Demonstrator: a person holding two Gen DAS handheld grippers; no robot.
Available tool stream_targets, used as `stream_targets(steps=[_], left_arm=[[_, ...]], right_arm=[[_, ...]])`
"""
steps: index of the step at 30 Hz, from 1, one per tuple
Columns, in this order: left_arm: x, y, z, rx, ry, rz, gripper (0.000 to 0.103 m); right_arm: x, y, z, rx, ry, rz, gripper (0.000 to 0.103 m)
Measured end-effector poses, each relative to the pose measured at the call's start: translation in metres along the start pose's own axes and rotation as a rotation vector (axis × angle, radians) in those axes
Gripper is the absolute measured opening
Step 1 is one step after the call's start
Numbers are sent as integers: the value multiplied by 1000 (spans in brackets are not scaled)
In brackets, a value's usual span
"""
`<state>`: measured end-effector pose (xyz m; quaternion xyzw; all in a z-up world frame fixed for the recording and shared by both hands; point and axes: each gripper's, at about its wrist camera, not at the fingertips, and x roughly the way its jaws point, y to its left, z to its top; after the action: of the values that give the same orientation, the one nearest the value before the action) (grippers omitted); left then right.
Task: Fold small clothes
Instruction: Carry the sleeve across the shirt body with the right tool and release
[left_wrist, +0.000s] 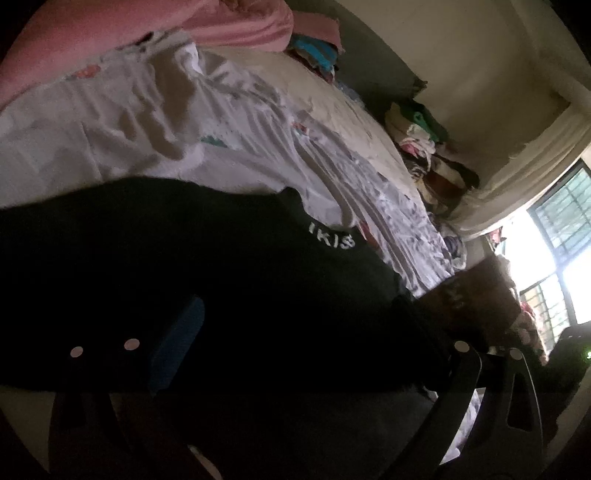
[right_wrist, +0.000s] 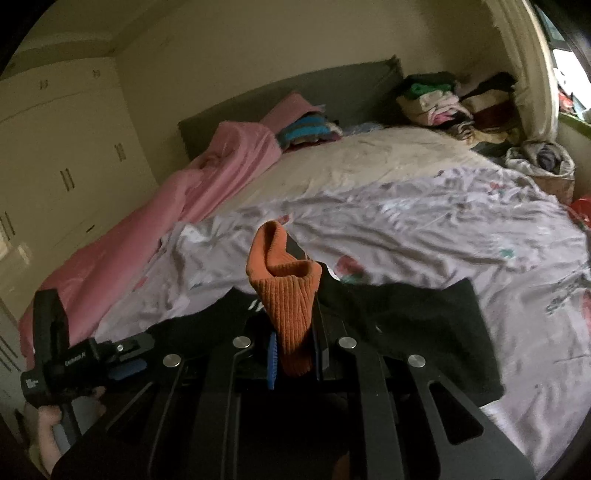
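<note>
Right claw (right_wrist: 295, 354) clamping an orange ribbed cuff (right_wrist: 291, 291) at six o'clock, above a black garment (right_wrist: 413, 317) lying unfolded on the bed (right_wrist: 424, 221). Left claw (right_wrist: 122, 365) at eight o'clock, grip unclear. Folding barely beginning.

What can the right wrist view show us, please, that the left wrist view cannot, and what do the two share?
Only the right wrist view shows the ribbed orange knit cuff clamped in the right gripper, the cream wardrobe doors and the left gripper. Only the left wrist view shows the barred window and white lettering on the black garment. Both share that garment, the floral bedsheet and the pink blanket.
</note>
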<state>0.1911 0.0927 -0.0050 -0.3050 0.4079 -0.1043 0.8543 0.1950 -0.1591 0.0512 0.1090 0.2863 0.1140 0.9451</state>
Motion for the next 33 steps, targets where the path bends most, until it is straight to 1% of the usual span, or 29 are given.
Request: stream_targets(steps=[5,6,9,11,12,13,15,17,18,21,22,23,24,26,29,30,33], left_arm=[[4,3,-1,-19,17,-43,95],[5,4,-1,-20,18,-46,95],[7,6,-3,-28,31,-65,95],[10,6,-4,-24,40,-65,94],[13,6,-5,-24,47,-60,93],[16,6,-6,-24,54,-60,93],[21,5,-9,-25,74,-69,93],[25,3,-10,-15,85,-69,92],[28,1,-12,-6,93,-62,90],[37,-2,-18,13,121,-50,74],[40,-4,-20,19,130,-47,64],[42,-5,-21,24,137,-43,58],[47,-7,-25,38,155,-35,56],[53,-10,-30,50,178,-36,48],[63,-16,-38,64,218,-27,48],[67,-18,-41,82,220,4,48],[73,-21,-46,91,224,33,48]], right_arm=[[23,20,-19,-9,51,51,13],[27,23,-23,-8,63,59,15],[40,29,-36,1,105,81,17],[44,31,-41,3,124,101,21],[45,32,-44,6,131,112,27],[44,33,-47,8,142,125,38],[41,33,-51,16,153,159,51],[35,33,-54,5,152,174,51],[32,31,-54,4,149,176,51],[20,19,-55,5,134,152,51],[16,14,-55,5,127,143,51],[13,9,-55,6,121,130,51],[9,2,-55,7,115,107,52],[6,-10,-54,15,111,81,53],[-1,-29,-54,47,105,49,53],[-3,-36,-54,57,102,39,53],[-9,-51,-53,81,89,17,53]])
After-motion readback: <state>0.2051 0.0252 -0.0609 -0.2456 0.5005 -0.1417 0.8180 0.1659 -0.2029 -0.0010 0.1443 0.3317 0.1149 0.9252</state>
